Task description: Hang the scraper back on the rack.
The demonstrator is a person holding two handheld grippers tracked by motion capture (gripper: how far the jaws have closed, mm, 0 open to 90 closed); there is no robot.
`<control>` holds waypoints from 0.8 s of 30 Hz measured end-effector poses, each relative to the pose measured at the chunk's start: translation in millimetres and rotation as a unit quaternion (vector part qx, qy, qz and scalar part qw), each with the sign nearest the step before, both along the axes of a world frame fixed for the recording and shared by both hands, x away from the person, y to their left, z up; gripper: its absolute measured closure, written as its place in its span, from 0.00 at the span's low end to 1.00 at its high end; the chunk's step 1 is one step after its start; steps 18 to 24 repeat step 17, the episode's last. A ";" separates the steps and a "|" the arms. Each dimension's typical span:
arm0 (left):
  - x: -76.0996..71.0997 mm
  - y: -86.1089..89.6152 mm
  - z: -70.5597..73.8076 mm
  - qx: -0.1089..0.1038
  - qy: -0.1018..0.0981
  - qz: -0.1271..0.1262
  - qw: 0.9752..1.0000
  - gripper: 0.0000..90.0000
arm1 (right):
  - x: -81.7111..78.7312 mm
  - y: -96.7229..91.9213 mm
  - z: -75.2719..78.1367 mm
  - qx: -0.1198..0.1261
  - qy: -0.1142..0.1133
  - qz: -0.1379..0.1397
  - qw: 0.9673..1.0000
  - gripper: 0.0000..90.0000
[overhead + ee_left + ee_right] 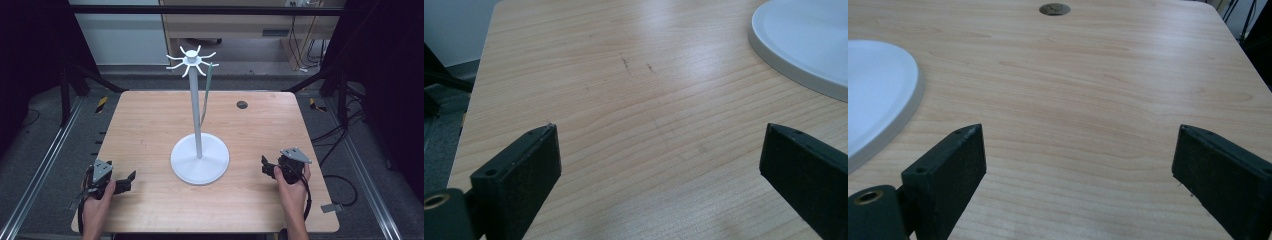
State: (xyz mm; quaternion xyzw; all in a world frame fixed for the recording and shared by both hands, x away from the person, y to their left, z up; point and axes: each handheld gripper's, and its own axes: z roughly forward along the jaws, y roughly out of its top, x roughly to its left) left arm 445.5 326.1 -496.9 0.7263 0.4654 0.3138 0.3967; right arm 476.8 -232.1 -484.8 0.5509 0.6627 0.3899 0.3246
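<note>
A white stand (199, 120) rises from a round base (200, 159) at the middle of the wooden table (150, 130); several hooks (191, 60) spread from its top. A thin green strip (207, 87) hangs from one hook on the right side. My left gripper (131, 179) rests near the front left edge, open, with nothing between its jaws. My right gripper (265, 165) rests at the front right, also open and empty. The base's rim appears at the upper right in the left gripper view (799, 50) and at the left in the right gripper view (883, 100).
A small dark round hole cover (242, 104) sits near the table's back right, also in the right gripper view (1054, 9). Black frame posts and cables stand around the table. Bare wood lies ahead of both grippers.
</note>
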 end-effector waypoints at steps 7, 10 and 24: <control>2.5 -1.4 -1.5 0.001 -0.003 0.003 1.000 0.03 | -5.1 -2.0 -7.5 -0.018 -0.009 -0.015 1.000 0.09; 2.6 -0.8 -1.4 0.003 -0.007 0.005 1.000 0.03 | -6.3 -5.8 -9.7 -0.015 -0.007 -0.020 1.000 0.09; 5.1 -1.6 -2.7 -0.001 -0.009 0.006 1.000 0.03 | -4.8 -8.3 -12.7 -0.016 0.000 -0.024 1.000 0.08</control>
